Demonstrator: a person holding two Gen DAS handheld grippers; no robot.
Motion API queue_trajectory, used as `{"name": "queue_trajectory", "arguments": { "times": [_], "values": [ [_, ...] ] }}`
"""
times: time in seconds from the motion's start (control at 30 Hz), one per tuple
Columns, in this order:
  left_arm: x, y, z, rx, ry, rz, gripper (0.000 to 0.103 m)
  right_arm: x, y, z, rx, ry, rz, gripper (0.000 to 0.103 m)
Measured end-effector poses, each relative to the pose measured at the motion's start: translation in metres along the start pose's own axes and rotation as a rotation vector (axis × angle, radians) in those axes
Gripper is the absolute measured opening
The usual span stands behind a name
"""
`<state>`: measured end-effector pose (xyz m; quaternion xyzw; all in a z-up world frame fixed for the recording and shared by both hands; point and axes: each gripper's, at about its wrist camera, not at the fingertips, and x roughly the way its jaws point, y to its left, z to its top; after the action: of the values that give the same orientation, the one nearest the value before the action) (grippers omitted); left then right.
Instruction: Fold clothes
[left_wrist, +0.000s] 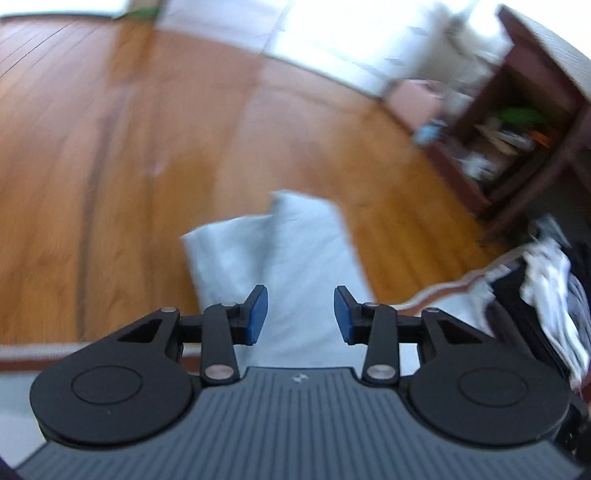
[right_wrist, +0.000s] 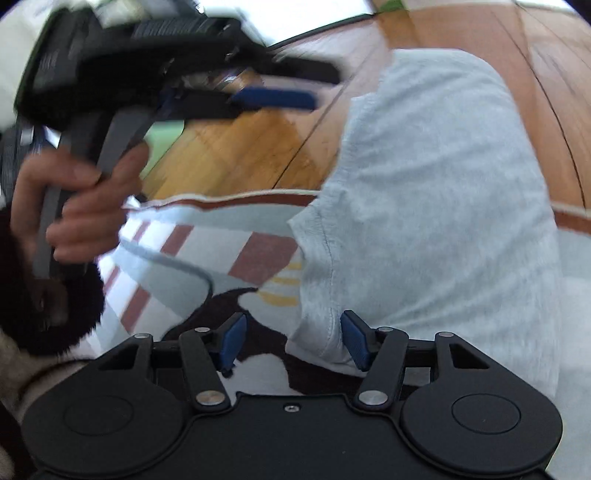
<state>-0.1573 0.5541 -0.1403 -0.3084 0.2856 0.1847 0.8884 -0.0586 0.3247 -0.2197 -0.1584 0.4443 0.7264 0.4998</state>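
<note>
Left wrist view: left tool (left_wrist: 300, 314), blue pads apart, released, nothing between them. Beyond it, one light grey garment (left_wrist: 288, 258) lying flat, partly on a patterned rug (left_wrist: 436, 291) at the near edge and partly on the wooden floor (left_wrist: 147, 147); its far end shows two overlapping panels, so some folding appears done, though blur prevents certainty. Near right: a heap of dark and white clothes (left_wrist: 546, 288), unfolded. Far right: a dark wooden shelf unit (left_wrist: 517, 122) holding small mixed items. Right wrist view: right tool (right_wrist: 293, 339), pads apart, released; its right pad sits just at the garment's near hem without pinching it. The light grey garment (right_wrist: 443, 203) fills the right of the view, running from the rug (right_wrist: 207, 236) out over the floor (right_wrist: 240, 147). Far left: the person's left hand (right_wrist: 77, 206) gripping the handle of the left tool (right_wrist: 273, 98), raised above the cloth, strongly blurred. Status, as judged: the grey garment is partway through, laid out with at least one fold likely made and neither tool engaged; further folds on it remain, and the heap is untouched.
</note>
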Motion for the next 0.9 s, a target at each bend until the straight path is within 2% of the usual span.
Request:
{"name": "queue_trajectory", "arguments": {
  "times": [0.07, 0.17, 0.2, 0.27, 0.33, 0.4, 0.5, 0.6, 0.67, 0.73, 0.8, 0.87, 0.9],
  "values": [
    [0.029, -0.012, 0.004, 0.091, 0.029, -0.011, 0.039, 0.002, 0.005, -0.002, -0.042, 0.004, -0.009, 0.064],
    [0.077, -0.018, 0.008, 0.217, 0.12, 0.16, 0.034, 0.0, 0.006, -0.004, -0.047, 0.006, 0.01, 0.064],
    [0.085, -0.014, 0.01, 0.214, 0.122, 0.188, 0.032, -0.002, 0.007, -0.004, -0.049, 0.012, 0.027, 0.064],
    [0.094, 0.001, 0.014, 0.143, 0.132, 0.205, 0.02, -0.008, 0.009, -0.003, -0.054, 0.028, 0.054, 0.064],
    [0.095, 0.013, 0.014, 0.087, 0.139, 0.225, 0.013, -0.021, 0.011, 0.005, -0.056, 0.045, 0.08, 0.062],
    [0.095, 0.014, 0.01, 0.103, 0.144, 0.259, 0.011, -0.045, 0.008, 0.016, -0.031, -0.002, 0.124, 0.062],
    [0.095, 0.01, 0.01, 0.123, 0.149, 0.294, 0.009, -0.068, -0.004, 0.045, -0.059, -0.084, 0.015, 0.062],
    [0.097, 0.018, 0.016, 0.093, 0.161, 0.282, 0.005, -0.06, -0.023, 0.077, -0.157, -0.074, -0.132, 0.06],
    [0.094, 0.029, 0.019, 0.063, 0.169, 0.246, 0.003, -0.045, -0.035, 0.097, -0.213, -0.038, -0.197, 0.053],
    [0.091, 0.048, 0.018, -0.029, 0.168, 0.185, 0.003, -0.035, -0.044, 0.11, -0.272, -0.036, -0.249, 0.053],
    [0.09, 0.059, 0.013, -0.095, 0.156, 0.157, 0.003, -0.018, -0.049, 0.122, -0.316, -0.025, -0.285, 0.052],
    [0.083, 0.049, 0.01, -0.064, 0.141, 0.198, 0.003, -0.016, -0.06, 0.132, -0.332, -0.033, -0.318, 0.037],
    [0.076, 0.039, 0.01, -0.011, 0.121, 0.23, 0.006, -0.014, -0.066, 0.138, -0.334, -0.04, -0.331, 0.037]
  ]
}}
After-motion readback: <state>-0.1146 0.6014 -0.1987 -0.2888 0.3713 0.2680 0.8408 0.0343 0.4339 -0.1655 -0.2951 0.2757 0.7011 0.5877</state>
